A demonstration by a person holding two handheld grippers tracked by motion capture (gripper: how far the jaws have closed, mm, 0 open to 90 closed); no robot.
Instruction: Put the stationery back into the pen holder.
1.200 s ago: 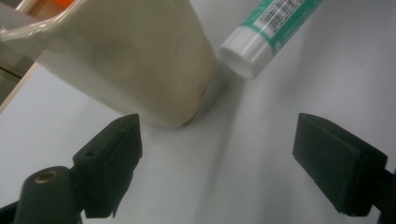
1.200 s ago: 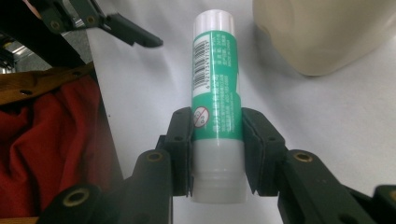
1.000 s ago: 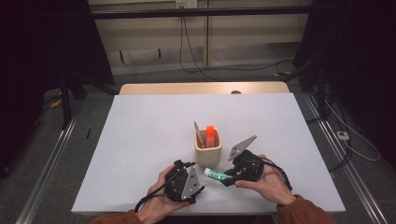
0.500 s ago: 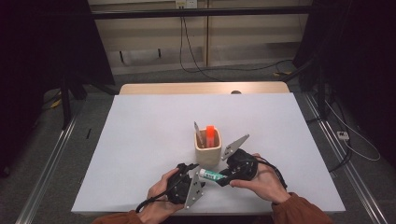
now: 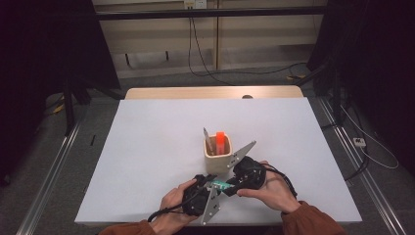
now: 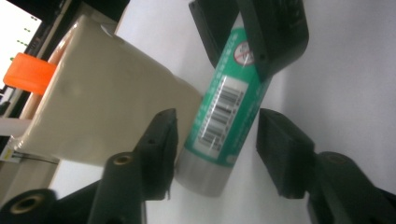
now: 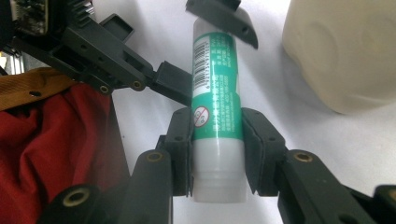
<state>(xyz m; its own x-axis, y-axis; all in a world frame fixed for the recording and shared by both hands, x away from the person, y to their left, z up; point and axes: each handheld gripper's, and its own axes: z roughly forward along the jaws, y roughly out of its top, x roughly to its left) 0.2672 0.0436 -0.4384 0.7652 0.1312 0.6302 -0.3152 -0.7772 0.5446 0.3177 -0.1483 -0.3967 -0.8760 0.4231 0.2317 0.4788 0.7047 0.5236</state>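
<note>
Right hand-held gripper [image 7: 217,140] clamps the glue stick [image 7: 215,93]; left hand-held gripper [image 6: 217,140] closing around its cap, not yet gripping.

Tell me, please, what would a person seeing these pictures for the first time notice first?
Probably the green glue stick, clamped in the right gripper low over the white table near its front edge. The left gripper has just been closing around its other end, with a gap showing on one side. Just behind stands a cream holder with an orange-capped item in it.

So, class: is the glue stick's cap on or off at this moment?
On. The glue stick has its silver-grey cap still seated at one end, between the left claw's jaws, while the right claw clamps its white end.
</note>
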